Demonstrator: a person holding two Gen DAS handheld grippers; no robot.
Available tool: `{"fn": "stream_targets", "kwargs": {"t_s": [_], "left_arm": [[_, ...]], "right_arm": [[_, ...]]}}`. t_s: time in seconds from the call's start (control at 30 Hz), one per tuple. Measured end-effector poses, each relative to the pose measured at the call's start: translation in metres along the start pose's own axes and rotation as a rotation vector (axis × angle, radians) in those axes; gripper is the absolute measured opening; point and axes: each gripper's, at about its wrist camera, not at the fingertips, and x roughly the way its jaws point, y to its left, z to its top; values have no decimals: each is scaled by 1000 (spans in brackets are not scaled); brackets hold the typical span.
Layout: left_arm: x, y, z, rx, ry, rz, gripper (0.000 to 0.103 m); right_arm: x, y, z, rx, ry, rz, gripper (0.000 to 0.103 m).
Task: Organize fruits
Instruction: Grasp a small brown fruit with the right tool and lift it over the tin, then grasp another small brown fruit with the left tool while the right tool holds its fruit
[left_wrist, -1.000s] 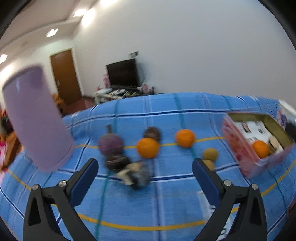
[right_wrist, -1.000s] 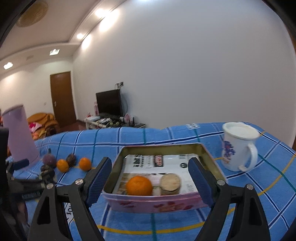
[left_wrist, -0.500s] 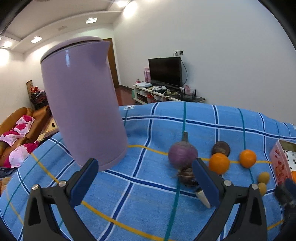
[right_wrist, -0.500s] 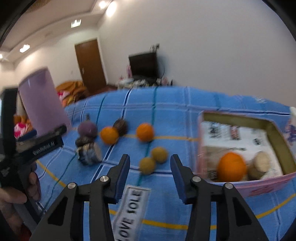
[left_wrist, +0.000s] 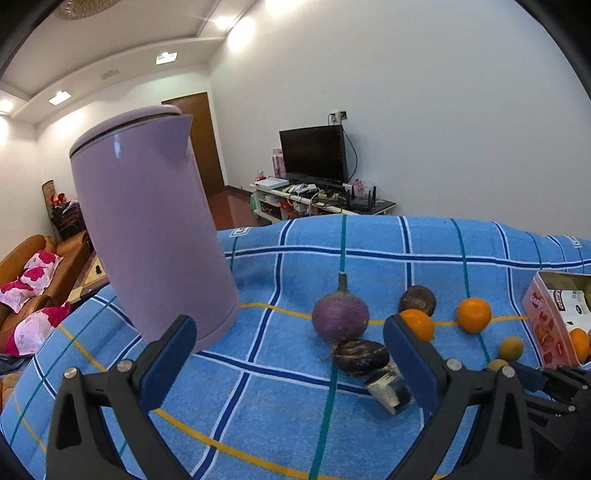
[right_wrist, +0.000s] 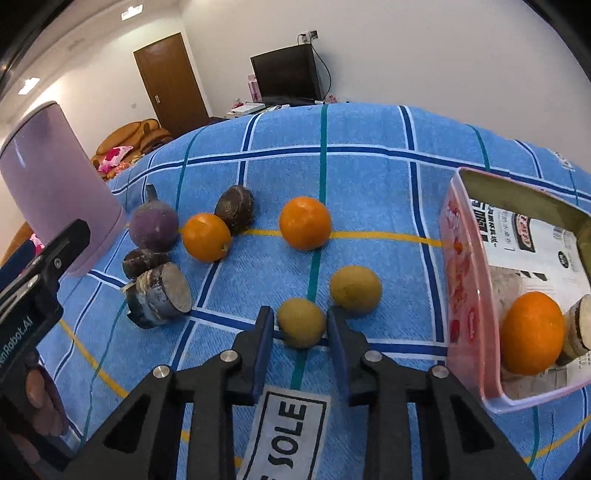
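Observation:
Loose fruit lies on the blue checked cloth: two oranges, a purple turnip-like root, dark round fruits and two small yellow-green fruits. My right gripper points down at the nearer small yellow-green fruit and is shut on it, a pad against each side. The other yellow-green fruit sits just to its right. The pink tin box at right holds an orange. My left gripper hangs open over the cloth, with nothing between its fingers.
A tall lilac kettle stands at the left of the cloth, close to the left gripper. A cut dark-skinned piece and a dark fruit lie near the root. A "SOLE" label is under the right gripper. A sofa and TV stand beyond.
My right gripper swung from facing the tin box leftward and down to the small yellow-green fruit, and its jaws closed onto it. The left gripper turned left toward the kettle, still open.

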Motion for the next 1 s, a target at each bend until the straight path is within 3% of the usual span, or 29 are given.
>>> {"fn": "stream_targets", "kwargs": {"t_s": [0.13, 0.23, 0.37, 0.47, 0.6, 0.8, 0.9, 1.0], "left_arm": [[-4, -6, -2, 17, -14, -27, 103], [-10, -11, -2, 25, -40, -88, 103], [-20, -33, -9, 65, -39, -257, 103], [-25, -61, -17, 138, -3, -357, 101], [-26, -101, -16, 243, 41, -449, 89], [-5, -148, -14, 364, 140, -544, 67], [8, -163, -14, 360, 201, -550, 59], [20, -176, -13, 380, 249, -509, 51]], "right_arm": [[-11, -1, -6, -5, -24, 27, 27], [-43, -3, -16, -34, -131, 50, 27], [-86, -23, -22, -41, -287, -35, 27], [-104, -46, -26, -68, -364, -171, 27], [-109, -84, -28, -44, -397, -258, 27], [-117, -103, -22, 20, -411, -217, 27], [-123, -106, -24, 32, -417, -201, 28], [-124, -106, -27, 49, -416, -193, 28]]}}
